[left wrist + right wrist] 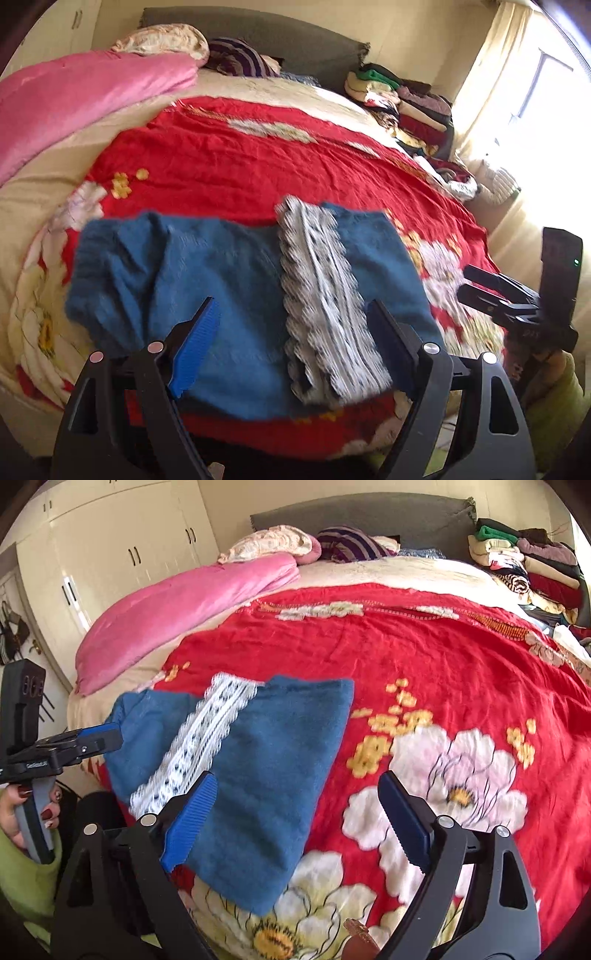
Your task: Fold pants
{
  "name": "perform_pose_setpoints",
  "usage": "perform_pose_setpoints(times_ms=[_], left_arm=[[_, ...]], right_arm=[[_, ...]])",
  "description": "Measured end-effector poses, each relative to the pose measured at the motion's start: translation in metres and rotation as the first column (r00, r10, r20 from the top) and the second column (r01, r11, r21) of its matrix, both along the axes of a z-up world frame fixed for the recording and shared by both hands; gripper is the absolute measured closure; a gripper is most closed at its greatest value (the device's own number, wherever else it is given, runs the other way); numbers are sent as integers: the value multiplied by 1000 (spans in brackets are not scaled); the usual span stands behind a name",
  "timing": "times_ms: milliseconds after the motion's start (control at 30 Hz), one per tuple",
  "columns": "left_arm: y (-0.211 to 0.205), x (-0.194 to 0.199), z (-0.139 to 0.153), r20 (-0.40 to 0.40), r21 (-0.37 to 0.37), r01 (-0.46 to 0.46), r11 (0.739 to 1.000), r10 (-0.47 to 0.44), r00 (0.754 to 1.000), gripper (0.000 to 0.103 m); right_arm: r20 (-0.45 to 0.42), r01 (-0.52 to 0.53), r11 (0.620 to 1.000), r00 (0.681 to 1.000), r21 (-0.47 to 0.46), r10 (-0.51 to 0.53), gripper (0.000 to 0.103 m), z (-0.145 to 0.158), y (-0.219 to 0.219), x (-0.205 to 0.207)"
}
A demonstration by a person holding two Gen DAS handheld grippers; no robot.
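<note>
**Pants folded and lying free, both tools apart**

While both your tools hang over the near edge of the bed, neither has hold of anything. Your left gripper [291, 317] stands with its jaws spread wide above the blue cloth, no fabric between the pads. Your right gripper [295, 794] is spread just as wide, one blue pad over the pants' edge and the other over the flowered red bedspread [424, 657].

Your pants [229, 295] lie as a folded blue bundle on that bedspread, close to the near edge, with a white lace band [321, 295] running across them from the far side toward you. Their long axis runs left to right across your front. Your left tool sits over the middle of the bundle; your right is off its right end, so the left is nearer.

Should you want another fold, it would probably go end over end along that long axis, each tool taking one short end.
</note>
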State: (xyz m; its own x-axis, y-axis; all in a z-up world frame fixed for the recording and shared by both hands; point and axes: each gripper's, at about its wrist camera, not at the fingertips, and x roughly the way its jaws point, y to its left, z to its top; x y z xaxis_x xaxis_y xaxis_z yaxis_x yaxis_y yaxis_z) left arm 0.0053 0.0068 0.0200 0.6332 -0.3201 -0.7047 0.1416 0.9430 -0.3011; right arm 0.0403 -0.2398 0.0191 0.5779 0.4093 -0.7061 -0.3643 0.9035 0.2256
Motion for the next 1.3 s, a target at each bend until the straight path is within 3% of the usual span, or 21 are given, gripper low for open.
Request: perform_pose_setpoints(times_ms=[233,367,400,433,467,500,600,800,867,933,1100,1167,1300], left_arm=[[-24,-11,-36,-115,-2,49,999,-49,992,23],[-33,-10,-48,-138,-5,61,998,-61,988,24],[-36,-9,-52,-144,-5,61,998,-61,988,31],[-40,-8,-55,-148,-11,66,998,-67,987,53],[-42,-8,-58,-149,-7,67,998,-67,987,62],[-44,-9,-58,-144,-2,66,998,-66,987,77],[-40,-16,-49,-120,-13,69,998,-70,990,90],[-30,-26,-50,-129,23,56,998,-53,990,90],[-34,-25,-53,-133,43,63,997,-56,990,88],[-35,-25,-54,-133,59,66,996,-58,989,85],[-35,-26,-55,-130,62,68,996,-60,990,85],[-35,-25,-55,-131,59,70,996,-62,989,83],[-35,-24,-55,-130,63,75,995,-66,989,82]], right_arm=[[-82,-31,999,996,13,32,20,-30,6,-15],[-111,-35,999,993,20,37,20,-40,5,-17],[-115,-36,999,993,23,38,20,-42,5,-17],[-117,-37,999,992,26,40,20,-43,6,-17],[-120,-40,999,992,28,43,20,-44,6,-16],[-122,-43,999,991,27,46,20,-45,7,-16],[-132,-54,998,990,20,56,20,-48,10,-17],[7,-66,998,998,-22,66,21,-24,20,-30],[36,-94,995,995,-35,95,25,-19,28,-34],[47,-139,989,989,-58,141,37,-17,37,-37],[-16,-184,976,983,-114,183,56,-37,49,-34],[-85,-186,971,981,-151,175,56,-52,49,-29],[-95,-188,970,980,-157,174,56,-58,48,-27]])
